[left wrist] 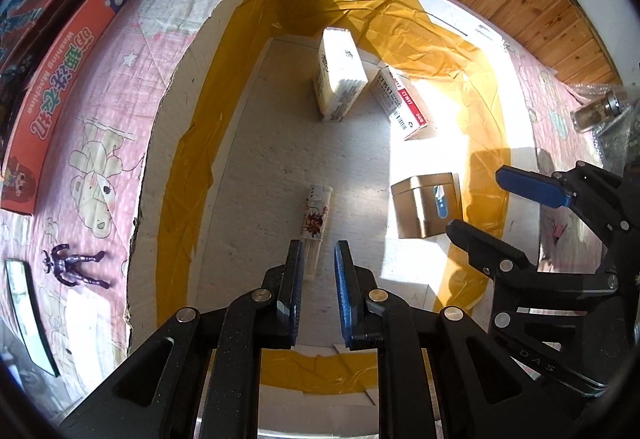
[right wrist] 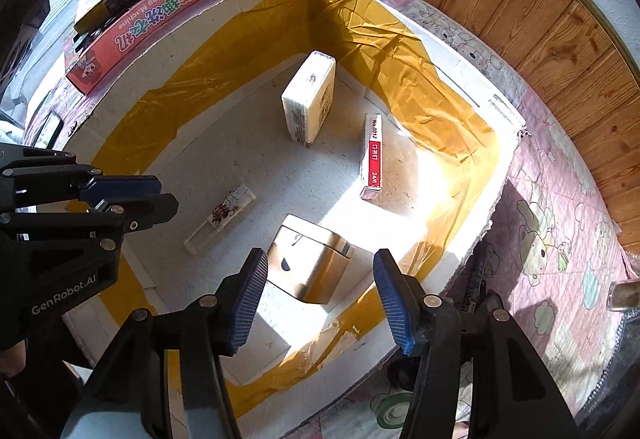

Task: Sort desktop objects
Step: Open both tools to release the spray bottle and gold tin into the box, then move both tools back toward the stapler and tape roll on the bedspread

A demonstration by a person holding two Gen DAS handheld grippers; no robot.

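Nearest our left wrist camera we see the left hand-held gripper (left wrist: 318,271), its two blue-padded fingers set at a narrow gap with nothing between them. It points forward and down into the open cardboard box (left wrist: 180,111), hovering above the near end of the long white lighter (left wrist: 318,217) that lies flat on the box floor; we cannot tell whether the tips touch it.

From the right wrist camera, the right hand-held gripper (right wrist: 320,295) hangs with its jaws spread wide and empty, angled down over the near right part of the box. The gold tin (right wrist: 310,267) stands on the floor just beyond and between its fingers, apart from both pads. In the left view this gripper reaches in from the right side, over the box's taped wall, its fingers near the tin.

Further back in the box we find a white tissue pack (left wrist: 338,73) standing on its side near the far wall and, just beside it to the right, a red and white staple box (left wrist: 402,103) in a patch of sunlight.

The box rests on a pink cartoon-print cloth (left wrist: 108,87). On the cloth, left of the box, lie a small purple figure (left wrist: 76,265) and an orange toy carton (left wrist: 68,67).
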